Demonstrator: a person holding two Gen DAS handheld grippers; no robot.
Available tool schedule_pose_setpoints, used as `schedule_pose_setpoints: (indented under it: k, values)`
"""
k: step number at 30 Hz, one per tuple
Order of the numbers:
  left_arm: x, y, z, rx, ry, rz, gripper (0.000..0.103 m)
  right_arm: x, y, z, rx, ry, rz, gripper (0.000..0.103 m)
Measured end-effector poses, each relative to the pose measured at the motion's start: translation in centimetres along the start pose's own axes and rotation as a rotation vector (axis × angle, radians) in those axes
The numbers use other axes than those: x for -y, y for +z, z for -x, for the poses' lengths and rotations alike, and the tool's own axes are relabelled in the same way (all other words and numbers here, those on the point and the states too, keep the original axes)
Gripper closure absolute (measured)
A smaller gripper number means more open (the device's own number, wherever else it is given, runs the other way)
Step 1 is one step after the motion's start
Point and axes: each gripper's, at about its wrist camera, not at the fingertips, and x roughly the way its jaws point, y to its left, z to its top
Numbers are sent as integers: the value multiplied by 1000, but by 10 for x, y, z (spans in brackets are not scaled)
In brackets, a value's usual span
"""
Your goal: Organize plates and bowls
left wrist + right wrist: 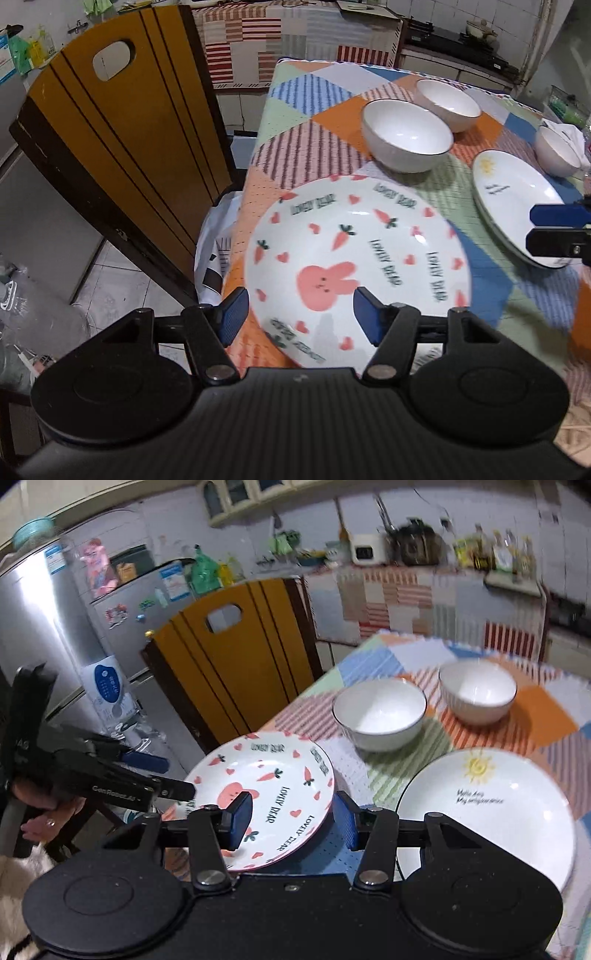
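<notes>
From where I steer, nothing is stacked yet; the table (314, 122) carries everything apart; the rabbit plate (354, 254) lies at the near corner by the chair (122, 155), slightly over the edge; the sun plate (491, 805) sits beside it along the near edge; two white bowls (380, 712) stand separately further in, a third at the far side; my left hand-held gripper (299, 314) hangs half-open over the rabbit plate's rim, my right hand-held gripper (295, 821) likewise half-open and empty; I judge all the gathering remains.
</notes>
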Motion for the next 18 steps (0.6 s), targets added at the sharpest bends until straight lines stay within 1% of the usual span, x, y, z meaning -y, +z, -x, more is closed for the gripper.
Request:
schedule_pose_setpoints:
  k: [2,4,6,8,10,12,15,17,18]
  values:
    - [-11,-2,-11,-23,-17,34,43,5,-3,-16,-25,-2,-26,49]
    - [-17,-5,-20,-32,-31,54,43,10,-6,-30,-45,10,-83,50]
    - [-23,-8,-30,-53,-69,97,45,14,-12,-40,-41,9,-126,50]
    - [-26,-12,-38,-78,-85,124,55,16,-17,-48,-44,6,-146,50]
    - [-26,-14,-44,-81,-77,118,61,19,-21,-58,-62,11,-183,50]
    - [-24,-16,-48,-86,-71,108,68,22,-25,-67,-85,15,-215,53]
    - [-26,-17,-50,-82,-77,118,72,23,-29,-80,-120,19,-252,60]
    - [-28,-17,-50,-82,-81,119,75,24,-31,-85,-141,18,-274,72]
    - [-28,-17,-49,-83,-83,116,76,24,-32,-86,-147,26,-281,75]
